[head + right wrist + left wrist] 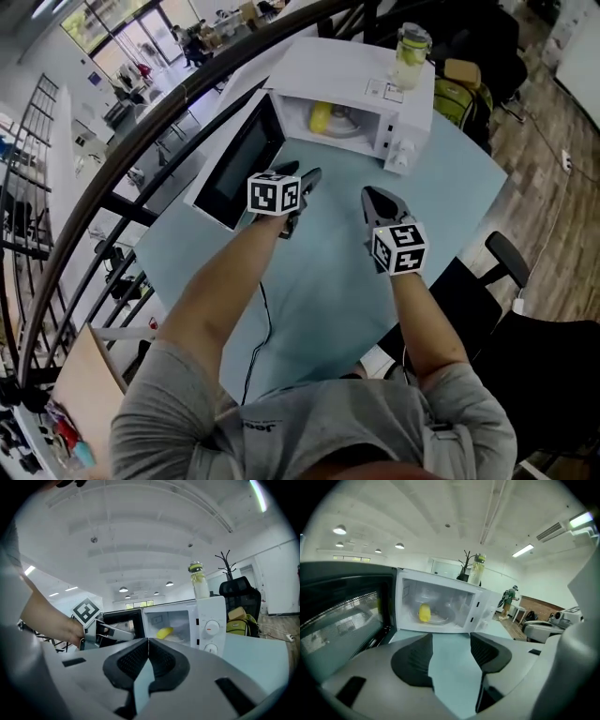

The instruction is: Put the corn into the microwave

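Inside open microwave [349,64], yellow corn [321,117]

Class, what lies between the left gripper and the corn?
In the left gripper view, only bare table lies between the left gripper and the corn, which sits inside the open microwave.

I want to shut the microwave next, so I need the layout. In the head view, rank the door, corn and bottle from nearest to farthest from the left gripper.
From the left gripper:
1. Door: open, just to its left.
2. Corn: inside the microwave, straight beyond.
3. Bottle: on the microwave's top, far right.
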The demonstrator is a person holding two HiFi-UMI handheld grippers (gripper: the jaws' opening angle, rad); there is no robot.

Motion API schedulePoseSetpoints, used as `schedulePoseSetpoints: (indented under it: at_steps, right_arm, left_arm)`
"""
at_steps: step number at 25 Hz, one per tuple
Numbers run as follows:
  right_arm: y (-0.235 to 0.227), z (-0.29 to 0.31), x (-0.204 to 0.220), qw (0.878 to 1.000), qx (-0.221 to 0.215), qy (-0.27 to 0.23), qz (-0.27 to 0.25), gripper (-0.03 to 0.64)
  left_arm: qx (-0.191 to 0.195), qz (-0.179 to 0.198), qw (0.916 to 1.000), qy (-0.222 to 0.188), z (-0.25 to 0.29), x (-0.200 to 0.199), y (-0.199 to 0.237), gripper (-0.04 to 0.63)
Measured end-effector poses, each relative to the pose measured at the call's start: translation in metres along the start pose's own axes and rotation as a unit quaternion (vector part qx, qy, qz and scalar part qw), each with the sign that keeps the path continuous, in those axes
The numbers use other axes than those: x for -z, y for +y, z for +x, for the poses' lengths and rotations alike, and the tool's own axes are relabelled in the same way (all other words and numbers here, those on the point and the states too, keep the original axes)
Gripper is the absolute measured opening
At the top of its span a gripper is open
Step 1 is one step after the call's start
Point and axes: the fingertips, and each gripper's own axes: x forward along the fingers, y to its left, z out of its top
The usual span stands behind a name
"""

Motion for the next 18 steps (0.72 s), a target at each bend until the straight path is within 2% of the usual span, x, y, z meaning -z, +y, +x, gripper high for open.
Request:
schedulePoseSetpoints:
  at_steps: [5,10,18]
  right_arm:
    - [0.023,-0.037,-0.007,0.999,-0.015,0.031,0.027,0.018]
    - [0.061,-0.081,-0.012,0.998,-0.006,0.041,0.051,0.018]
    - [0.131,-0.141,-0.034,0.998,0.014,0.034,0.043,0.018]
  left_arm:
    - [0.036,-0.019,0.9978,-0.053,-0.072,-0.01,-0.029,0.194]
    - [0.047,-0.023,0.9946,-0.09,-0.16,-0.006,-0.037,0.108]
    - [0.072,-0.018,0.9865,-0.146,-0.293,0.001,-0.045,0.043]
